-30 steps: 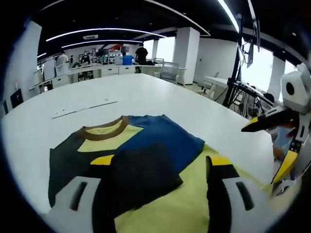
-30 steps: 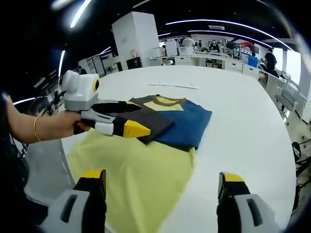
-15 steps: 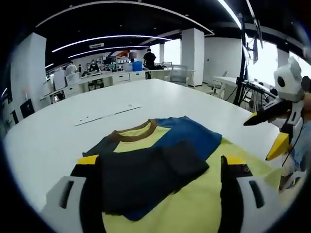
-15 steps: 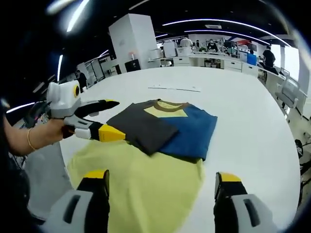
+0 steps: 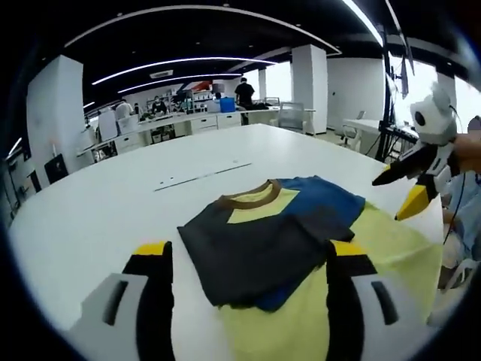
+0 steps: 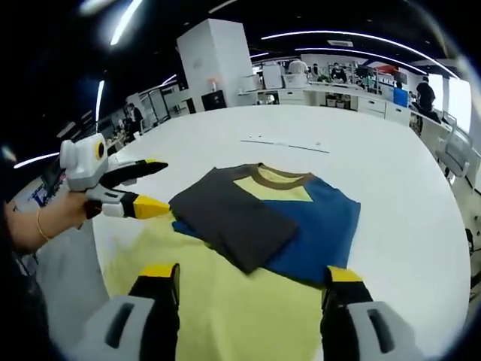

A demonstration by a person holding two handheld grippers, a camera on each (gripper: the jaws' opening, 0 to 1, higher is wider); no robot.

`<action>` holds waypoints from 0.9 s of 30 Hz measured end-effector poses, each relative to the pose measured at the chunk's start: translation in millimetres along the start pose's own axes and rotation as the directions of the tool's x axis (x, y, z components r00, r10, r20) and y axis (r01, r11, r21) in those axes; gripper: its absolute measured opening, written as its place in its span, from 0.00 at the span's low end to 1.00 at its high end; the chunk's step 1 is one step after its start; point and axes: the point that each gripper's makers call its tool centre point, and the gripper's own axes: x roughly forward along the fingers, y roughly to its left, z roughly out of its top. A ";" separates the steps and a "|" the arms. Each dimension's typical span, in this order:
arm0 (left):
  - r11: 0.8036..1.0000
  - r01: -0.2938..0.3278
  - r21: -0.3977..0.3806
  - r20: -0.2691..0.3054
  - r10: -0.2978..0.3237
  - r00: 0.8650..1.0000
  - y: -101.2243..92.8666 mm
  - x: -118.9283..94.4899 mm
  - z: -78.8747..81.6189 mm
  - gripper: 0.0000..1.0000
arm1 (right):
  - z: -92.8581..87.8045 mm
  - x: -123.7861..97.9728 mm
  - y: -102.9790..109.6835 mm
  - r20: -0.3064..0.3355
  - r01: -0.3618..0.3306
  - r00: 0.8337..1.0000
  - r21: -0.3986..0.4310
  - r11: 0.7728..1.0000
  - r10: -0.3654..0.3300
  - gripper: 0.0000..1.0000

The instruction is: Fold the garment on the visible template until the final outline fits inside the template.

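Evidently between folds: the garment (image 6: 267, 226) lies partly folded on the yellow template (image 6: 225, 301) (hem unfolded); left gripper (image 5: 244, 263) and right gripper (image 6: 248, 289) fingers wide, empty; next, grasp the hem.

Left gripper (image 5: 244, 278): two broad jaws, light grey moulded bodies with dark slot-shaped recesses, black inner faces, yellow caps at the tips. Right gripper (image 6: 248, 301): same build, grey shells, black fingers, yellow tip caps. Seen from the right gripper view, the left gripper has a white housing, black upper jaw, white lower jaw ending in a yellow wedge. Person's left hand (image 6: 56, 218) wears a thin gold bangle at the wrist
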 end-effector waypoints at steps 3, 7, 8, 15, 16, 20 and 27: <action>1.000 -0.012 0.016 -0.013 0.012 1.000 11.9 -4.5 -5.9 0.71 | 5.8 7.6 3.6 -0.006 -0.011 1.000 -0.013 1.000 0.010 0.73; 0.999 -0.039 0.028 -0.025 0.040 0.999 26.7 -10.6 -11.9 0.66 | 13.0 18.0 9.4 -0.013 -0.035 0.999 -0.025 0.999 0.035 0.68; 0.998 -0.049 0.028 -0.033 0.050 0.998 30.3 -12.1 -14.1 0.65 | 13.7 20.2 10.5 -0.018 -0.039 0.999 -0.026 0.999 0.039 0.66; 0.993 -0.110 0.032 -0.063 0.112 0.992 56.0 -21.3 -30.7 0.58 | 18.6 39.0 21.3 -0.048 -0.072 0.996 -0.060 0.996 0.070 0.59; 0.993 -0.113 0.038 -0.068 0.116 0.991 57.7 -21.4 -33.0 0.57 | 19.4 42.7 22.7 -0.050 -0.077 0.996 -0.060 0.995 0.074 0.57; 0.991 -0.127 0.046 -0.096 0.130 0.987 62.5 -19.6 -45.1 0.51 | 21.8 55.8 23.9 -0.055 -0.080 0.995 -0.038 0.996 0.077 0.50; 0.993 -0.115 0.016 -0.134 0.116 0.984 58.6 -9.6 -63.5 0.44 | 17.7 77.9 28.8 -0.085 -0.084 0.993 -0.035 0.996 0.081 0.42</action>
